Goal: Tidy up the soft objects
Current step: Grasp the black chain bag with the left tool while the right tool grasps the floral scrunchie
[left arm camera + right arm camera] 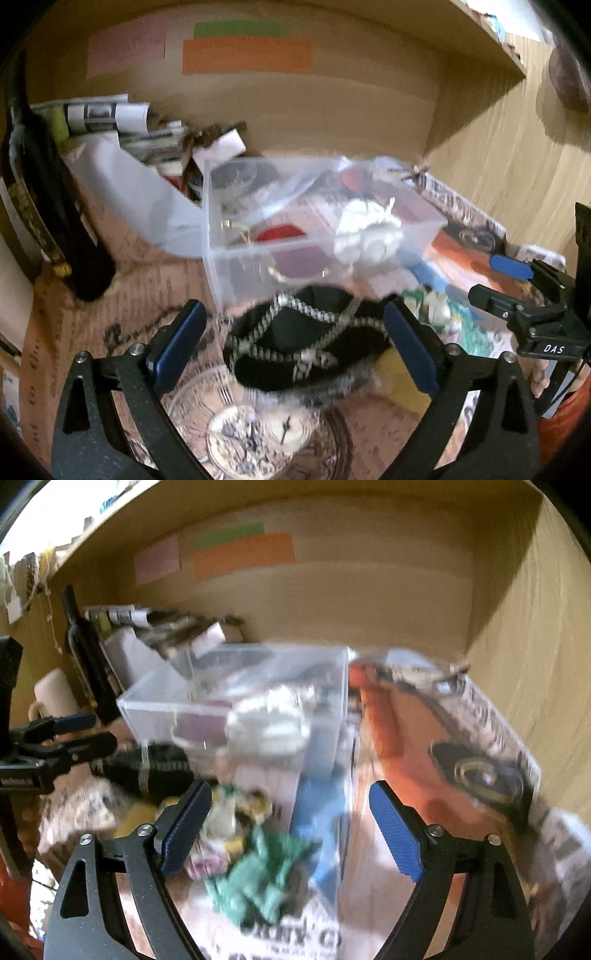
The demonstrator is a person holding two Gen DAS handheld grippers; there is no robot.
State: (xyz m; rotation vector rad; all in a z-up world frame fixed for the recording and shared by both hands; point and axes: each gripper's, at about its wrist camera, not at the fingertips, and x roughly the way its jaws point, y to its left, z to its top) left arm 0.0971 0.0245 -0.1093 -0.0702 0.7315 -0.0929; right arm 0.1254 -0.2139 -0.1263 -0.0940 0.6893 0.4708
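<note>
Sitting between the wide left tongs (295, 350) is one black soft thing (306, 354) with silver trim. One clear box (236, 258) stands behind it. The right tongs (291, 830), also wide, hover over one green soft thing (258, 878). Newspaper (110, 295) covers the surface inside a wooden shelf (351, 110).

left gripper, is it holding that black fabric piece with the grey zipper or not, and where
Nothing is held. The left gripper is open, straddling the black fabric piece with the grey zipper, pads apart from it.
</note>
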